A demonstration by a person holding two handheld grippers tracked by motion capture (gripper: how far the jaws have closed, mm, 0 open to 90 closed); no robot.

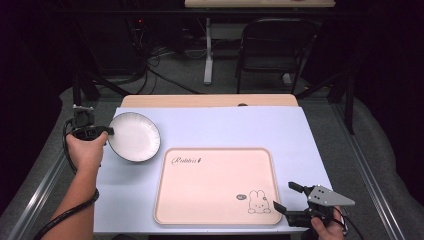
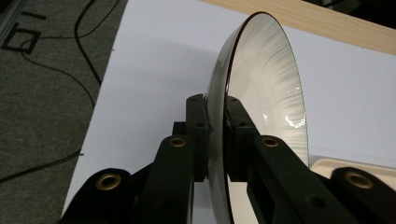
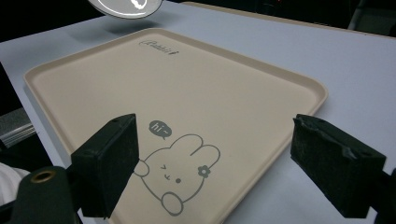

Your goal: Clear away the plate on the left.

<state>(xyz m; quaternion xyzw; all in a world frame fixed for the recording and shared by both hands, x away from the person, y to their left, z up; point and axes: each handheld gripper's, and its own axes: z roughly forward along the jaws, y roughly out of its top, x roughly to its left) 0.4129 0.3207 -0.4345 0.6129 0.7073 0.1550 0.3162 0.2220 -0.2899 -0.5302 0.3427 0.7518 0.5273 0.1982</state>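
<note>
The left gripper [image 1: 107, 131] pinches only the rim of the white plate [image 1: 134, 136], at left of centre in the high view, so tilt risks slippage onto the table [image 1: 225, 125], while the right gripper [image 1: 290, 196] idles spread near the tray [image 1: 215, 185].

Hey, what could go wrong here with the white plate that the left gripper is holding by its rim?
1. The left gripper pinches only the thin edge of the round white dark-rimmed plate, which hangs tilted in the air; it might slip or swing out of the jaws.
2. The beige rectangular plastic tray with the rabbit drawing lies close beside it; the plate's low edge might catch the tray's raised rim.
</note>
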